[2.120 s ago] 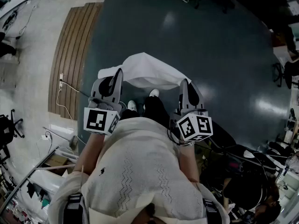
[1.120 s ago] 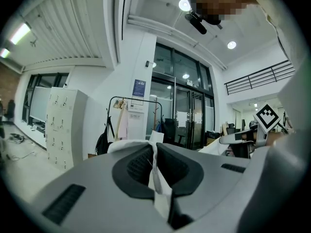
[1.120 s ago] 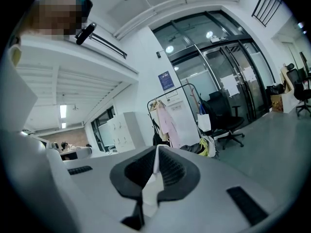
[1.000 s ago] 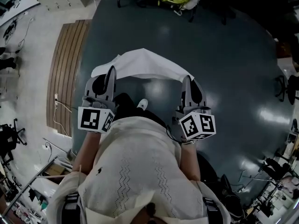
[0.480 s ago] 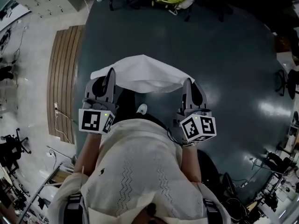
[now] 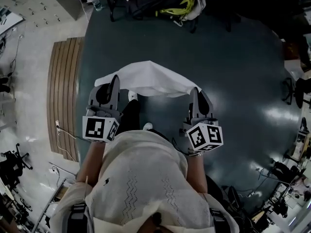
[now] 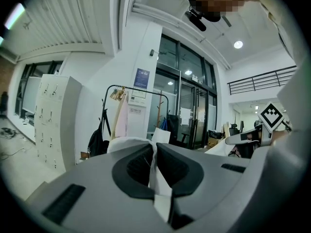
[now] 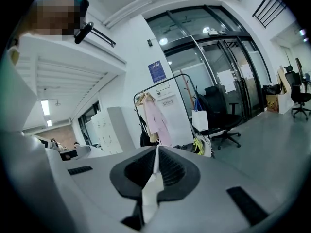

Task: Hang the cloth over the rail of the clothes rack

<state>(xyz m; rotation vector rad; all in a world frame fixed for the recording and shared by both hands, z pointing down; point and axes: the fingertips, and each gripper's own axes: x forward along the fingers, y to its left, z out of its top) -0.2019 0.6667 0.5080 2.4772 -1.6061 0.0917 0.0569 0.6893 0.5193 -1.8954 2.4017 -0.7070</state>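
The left gripper point(image 6: 114, 79) and the right gripper point(image 6: 194, 91) each pinched one end of the cloth point(image 6: 148, 78) tight, high above the dark floor point(image 6: 233, 81)

Open dark floor point(image 6: 233, 81) ahead, clothes rack point(image 8: 160, 84) beyond, hung garments point(image 8: 154, 120) on it, office chair point(image 8: 218, 106) beside

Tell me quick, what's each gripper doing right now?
Left gripper: closed, holding one end of the white cloth.
Right gripper: closed, holding the other end of the same cloth.
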